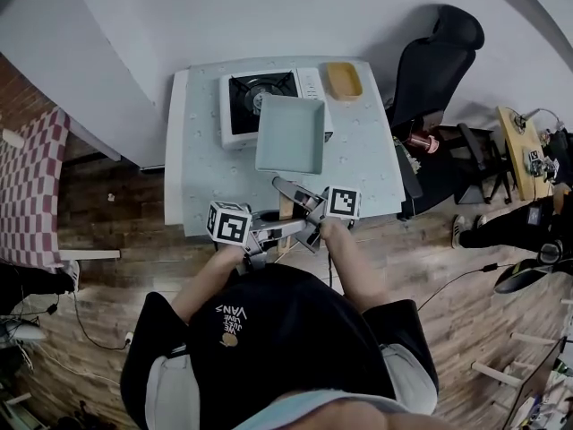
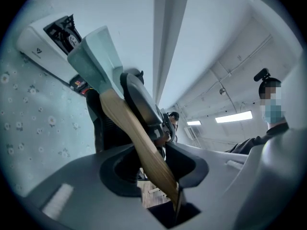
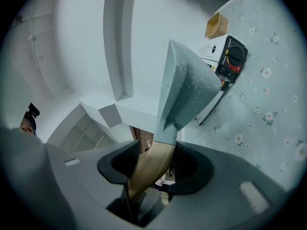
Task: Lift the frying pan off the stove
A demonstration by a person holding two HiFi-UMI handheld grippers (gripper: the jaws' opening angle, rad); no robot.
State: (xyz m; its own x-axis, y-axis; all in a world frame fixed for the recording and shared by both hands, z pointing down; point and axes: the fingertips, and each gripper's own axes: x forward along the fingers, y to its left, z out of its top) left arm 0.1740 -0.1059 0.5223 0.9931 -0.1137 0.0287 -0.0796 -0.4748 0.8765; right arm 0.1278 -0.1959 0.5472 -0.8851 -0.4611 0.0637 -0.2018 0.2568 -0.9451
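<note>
The pale green square frying pan [image 1: 288,133] hangs above the table [image 1: 199,173], off the burner [image 1: 260,91]; its far corner still overlaps the front right of the white stove [image 1: 235,124]. Its wooden handle [image 1: 286,206] points toward me, and both grippers are shut on it. My left gripper [image 1: 285,227] grips the near end and my right gripper [image 1: 301,202] grips closer to the pan. The left gripper view has the handle [image 2: 136,135] running through the left gripper [image 2: 153,172] up to the pan [image 2: 96,56]. In the right gripper view the right gripper [image 3: 154,170] clamps the handle [image 3: 152,164] below the pan [image 3: 186,87].
A yellow dish [image 1: 343,79] sits at the table's far right corner beside the stove. A black office chair [image 1: 437,61] stands right of the table, and a cluttered desk [image 1: 524,146] lies further right. A wall runs behind the table. Another person [image 2: 271,114] stands in the room.
</note>
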